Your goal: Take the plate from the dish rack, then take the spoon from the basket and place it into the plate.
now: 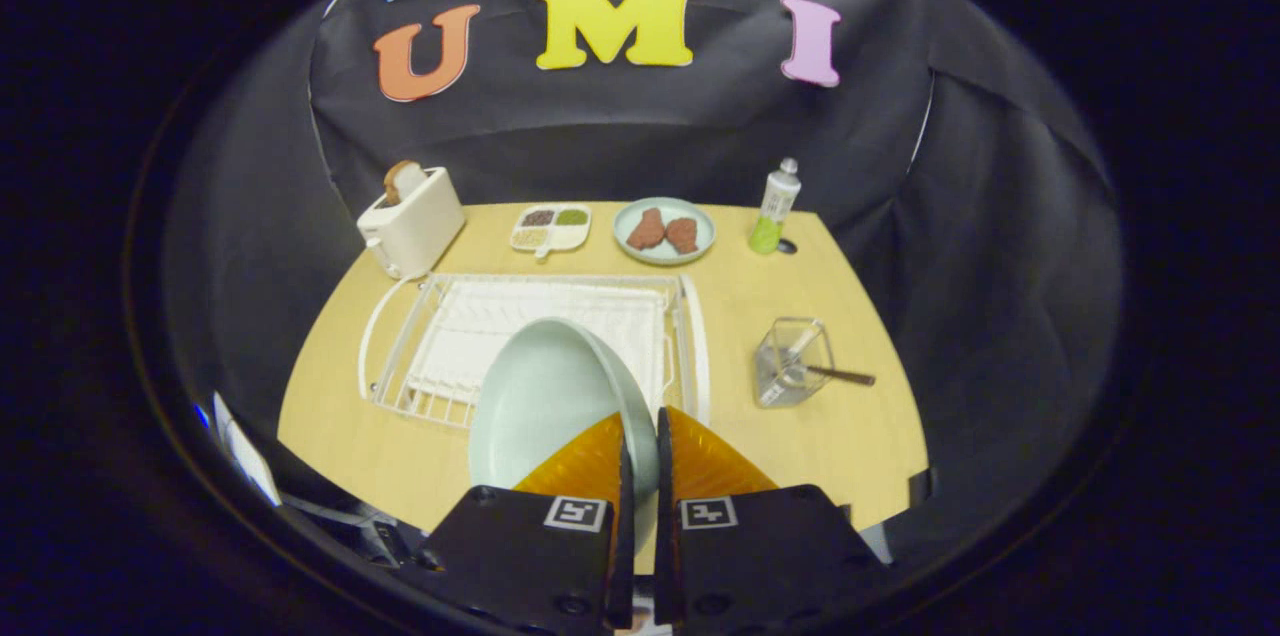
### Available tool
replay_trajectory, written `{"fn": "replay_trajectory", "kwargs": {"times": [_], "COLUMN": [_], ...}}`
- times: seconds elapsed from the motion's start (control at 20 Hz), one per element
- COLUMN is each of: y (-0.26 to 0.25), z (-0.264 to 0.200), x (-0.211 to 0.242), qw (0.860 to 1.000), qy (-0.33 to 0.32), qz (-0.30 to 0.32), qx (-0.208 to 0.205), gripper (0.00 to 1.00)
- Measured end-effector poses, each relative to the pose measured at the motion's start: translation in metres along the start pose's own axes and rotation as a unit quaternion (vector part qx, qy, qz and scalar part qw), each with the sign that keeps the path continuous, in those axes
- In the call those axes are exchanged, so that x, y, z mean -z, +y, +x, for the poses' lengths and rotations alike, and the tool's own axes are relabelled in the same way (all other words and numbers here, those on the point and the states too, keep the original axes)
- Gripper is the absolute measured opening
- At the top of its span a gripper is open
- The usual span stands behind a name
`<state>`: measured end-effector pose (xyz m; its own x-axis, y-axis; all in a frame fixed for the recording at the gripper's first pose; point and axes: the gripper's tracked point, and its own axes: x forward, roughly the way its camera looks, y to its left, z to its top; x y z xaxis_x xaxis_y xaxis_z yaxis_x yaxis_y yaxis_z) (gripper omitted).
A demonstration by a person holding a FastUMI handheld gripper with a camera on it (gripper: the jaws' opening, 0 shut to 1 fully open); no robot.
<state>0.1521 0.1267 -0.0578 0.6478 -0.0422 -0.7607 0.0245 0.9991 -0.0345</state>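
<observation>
My tongs [640,436] are nearly closed, the two fingers pinching the rim of a round pale-green ceramic plate [545,396]; both fingers press on that rim, one on each face. The plate stands tilted on edge, its hollow face turned to my left, and it rises from between my fingertips over the near edge of the white wire dish rack [450,356]. Whether the plate's lower edge touches the rack or the table I cannot tell, since my fingers hide it.

The rack sits in the middle of a light wooden table [800,436], with a white ribbed drain mat [540,316] lying inside it. To the right of the rack, well apart from my fingers, stands a clear square-sided basket [792,364]; a spoon with a dark brown handle [835,375] leans in it, the handle jutting out over the basket's right rim.

Along the far edge of the table:
- a white toaster [412,221] with a slice of bread [403,180] upright in its slot, at far left;
- a white divided dish [551,227] holding dark, green and pale fillings;
- a second pale-green round plate [664,230] bearing two reddish-brown pieces of meat [664,231];
- a slim bottle with a white top and green lower part [775,206], at far right.
</observation>
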Motion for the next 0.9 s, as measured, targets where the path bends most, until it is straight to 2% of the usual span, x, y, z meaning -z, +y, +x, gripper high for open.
{"fn": "replay_trajectory", "kwargs": {"times": [0.25, 0.4, 0.6, 0.75, 0.9], "y": [-0.016, -0.018, -0.021, -0.028, -0.048], "z": [0.049, 0.084, 0.115, 0.13, 0.142], "x": [0.082, 0.115, 0.132, 0.136, 0.145], "qw": [0.995, 0.989, 0.985, 0.989, 0.996], "qy": [0.045, 0.077, 0.086, 0.066, 0.051], "qz": [0.058, 0.084, 0.095, 0.076, 0.051], "qx": [-0.064, -0.093, -0.112, -0.106, -0.059], "gripper": [0.13, 0.13, 0.13, 0.14, 0.16]}}
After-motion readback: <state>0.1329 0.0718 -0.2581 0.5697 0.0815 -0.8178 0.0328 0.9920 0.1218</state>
